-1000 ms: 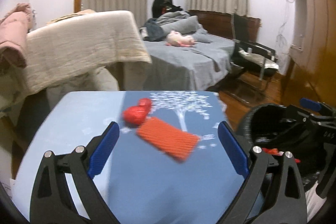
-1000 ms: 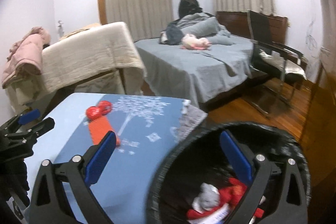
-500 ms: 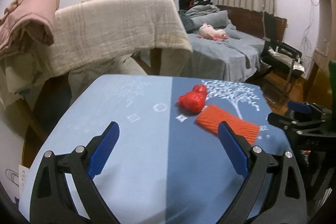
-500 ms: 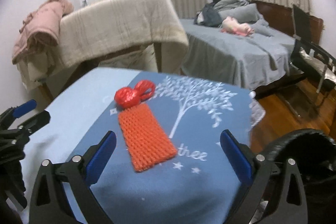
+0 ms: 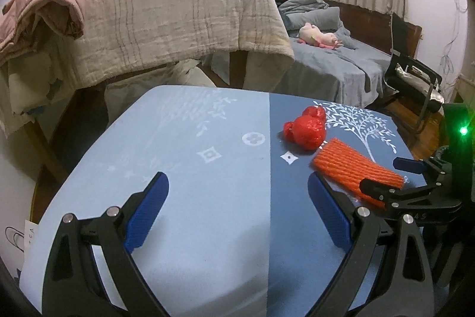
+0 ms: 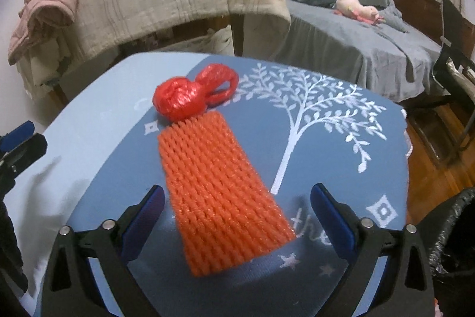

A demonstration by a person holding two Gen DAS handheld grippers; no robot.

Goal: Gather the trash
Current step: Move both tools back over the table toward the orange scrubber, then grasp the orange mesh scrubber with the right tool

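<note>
The right tongs (image 6: 237, 216) stand wide open and empty, their blue pads to either side of the near end of the orange foam net sleeve (image 6: 221, 189). The sleeve lies flat on the blue bench (image 6: 326, 156), its long axis running from about 5 o'clock near the tongs up toward 11 o'clock, almost in line with the tongs' reach. Across that axis it looks narrower than the opening, so a straight push forward and a squeeze should catch it by its width. At its far end, touching it, sits the knotted red plastic bag (image 6: 181, 98), at 11 o'clock.

The left tongs (image 5: 237, 210) are open too, holding nothing, over bare cloth. From them the sleeve (image 5: 353, 168) lies off at 2 o'clock and the red bag (image 5: 305, 131) at 1 o'clock, both outside their span. The right tongs show there at 3 o'clock, already at the sleeve's end, so the right hand is plainly the nearer.

The black-lined bin (image 6: 454, 230) stands off the bench's edge at 4 o'clock of the right tongs. Beyond the bench is a bed (image 6: 356, 40).
</note>
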